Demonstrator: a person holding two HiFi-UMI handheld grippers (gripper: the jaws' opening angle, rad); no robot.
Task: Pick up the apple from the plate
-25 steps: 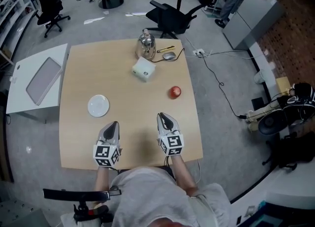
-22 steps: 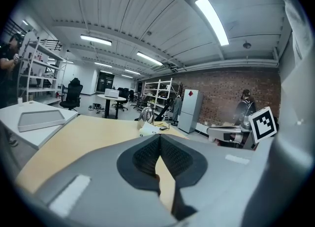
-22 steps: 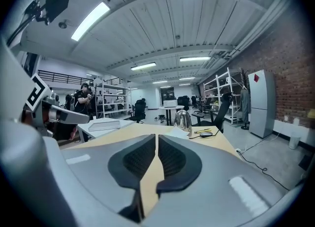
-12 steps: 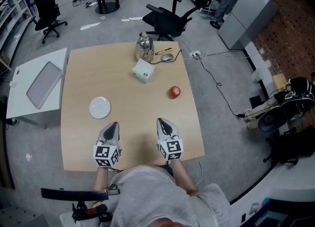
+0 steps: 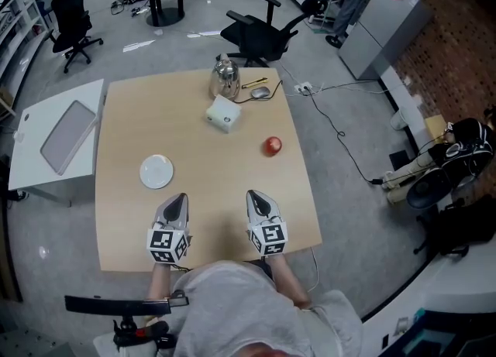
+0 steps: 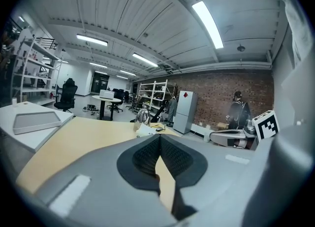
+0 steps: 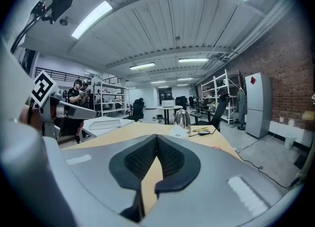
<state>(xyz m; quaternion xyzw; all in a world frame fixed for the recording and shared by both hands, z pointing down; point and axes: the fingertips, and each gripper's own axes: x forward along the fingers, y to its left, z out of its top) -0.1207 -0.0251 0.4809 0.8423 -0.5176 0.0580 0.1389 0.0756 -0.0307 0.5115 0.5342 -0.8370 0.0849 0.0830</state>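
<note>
Currently my left gripper [image 5: 177, 198] and right gripper [image 5: 255, 196] hover low over the table [image 5: 209, 115], jaws pressed together, holding nothing. The red apple [image 5: 272, 145] lies on bare wood, well apart from the white plate [image 5: 156, 171]. Any grab, I judge, needs jaws spread wider than the apple.

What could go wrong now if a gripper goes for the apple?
1. The apple lies on the bare table, not on the plate, so a reach to the plate finds nothing.
2. The right gripper is shut; unopened, it could knock the round apple toward the table edge.
</note>
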